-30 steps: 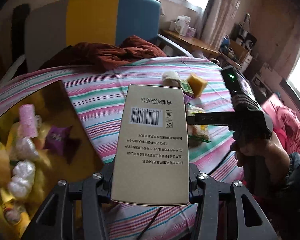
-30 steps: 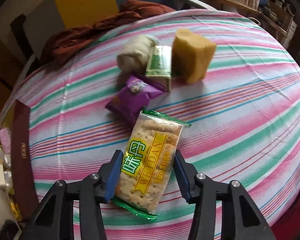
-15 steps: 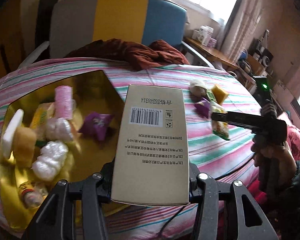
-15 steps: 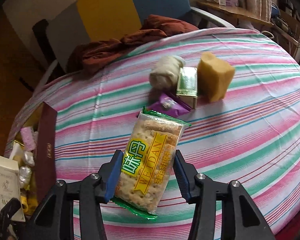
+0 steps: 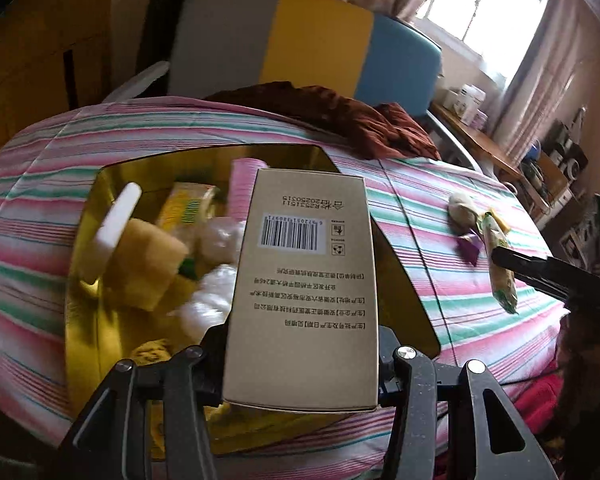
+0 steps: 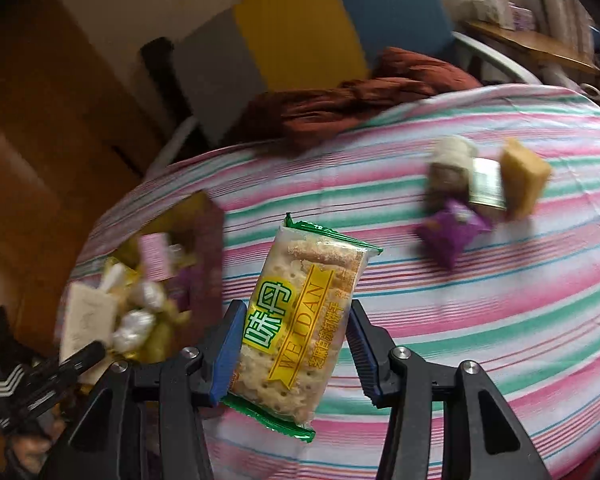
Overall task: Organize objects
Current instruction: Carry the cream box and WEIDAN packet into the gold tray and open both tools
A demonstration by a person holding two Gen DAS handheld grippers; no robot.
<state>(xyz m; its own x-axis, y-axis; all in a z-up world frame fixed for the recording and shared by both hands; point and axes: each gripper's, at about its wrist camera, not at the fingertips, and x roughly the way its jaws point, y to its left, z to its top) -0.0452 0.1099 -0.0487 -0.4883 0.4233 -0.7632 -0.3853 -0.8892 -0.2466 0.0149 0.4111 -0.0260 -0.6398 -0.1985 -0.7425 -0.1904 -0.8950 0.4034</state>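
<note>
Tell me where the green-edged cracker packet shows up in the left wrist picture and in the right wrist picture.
Left wrist view: the cracker packet is at the right, seen edge-on, clamped in the right gripper above the striped cloth.
Right wrist view: the packet is at centre bottom, label facing the camera.
Shared landmark: the purple sachet on the cloth.

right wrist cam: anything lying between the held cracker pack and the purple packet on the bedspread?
No. In the right wrist view, only bare striped bedspread lies between the cracker pack and the purple packet.
</note>
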